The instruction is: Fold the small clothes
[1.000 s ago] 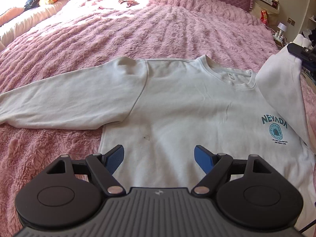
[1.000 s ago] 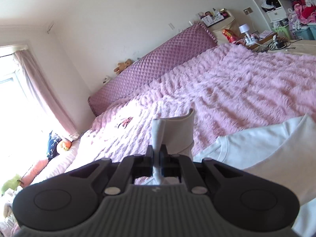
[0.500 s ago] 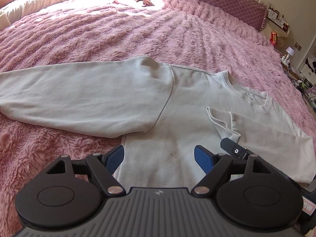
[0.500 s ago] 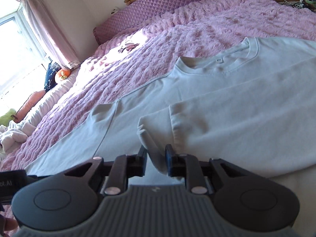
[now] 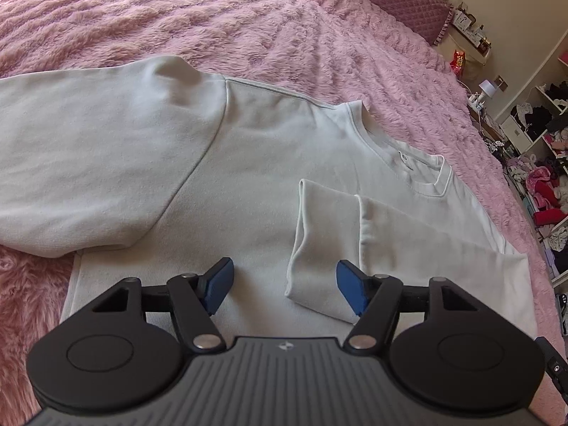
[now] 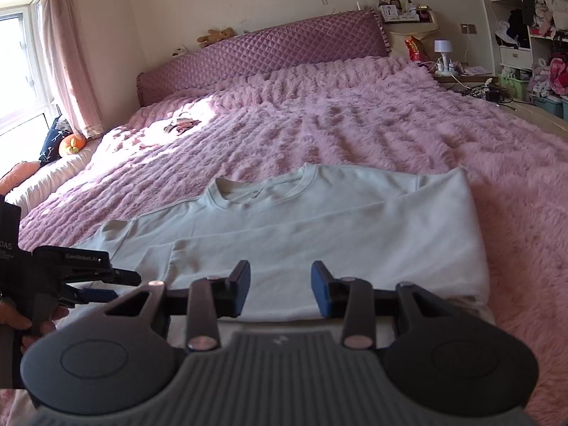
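The right gripper [image 6: 280, 293] has released the sleeve cuff [image 5: 321, 245], which now lies folded across the white sweatshirt [image 5: 248, 163]. Its jaws are opening, empty. The left gripper [image 5: 284, 285] is closing above the cuff without touching it.

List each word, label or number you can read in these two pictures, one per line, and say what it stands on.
"GenRobot.AI": on the black body of the left tool, seen from the right wrist view.
"DAS": cut off by the picture's edge, on a black device; smaller print beneath is unreadable.
Red snack bag: print too blurred.
Sweatshirt: neck tag unreadable.

Pink fluffy bed [image 6: 355, 120], white sweatshirt [image 5: 248, 163] spread flat, perhaps 1 small toy [image 6: 181, 126] beyond
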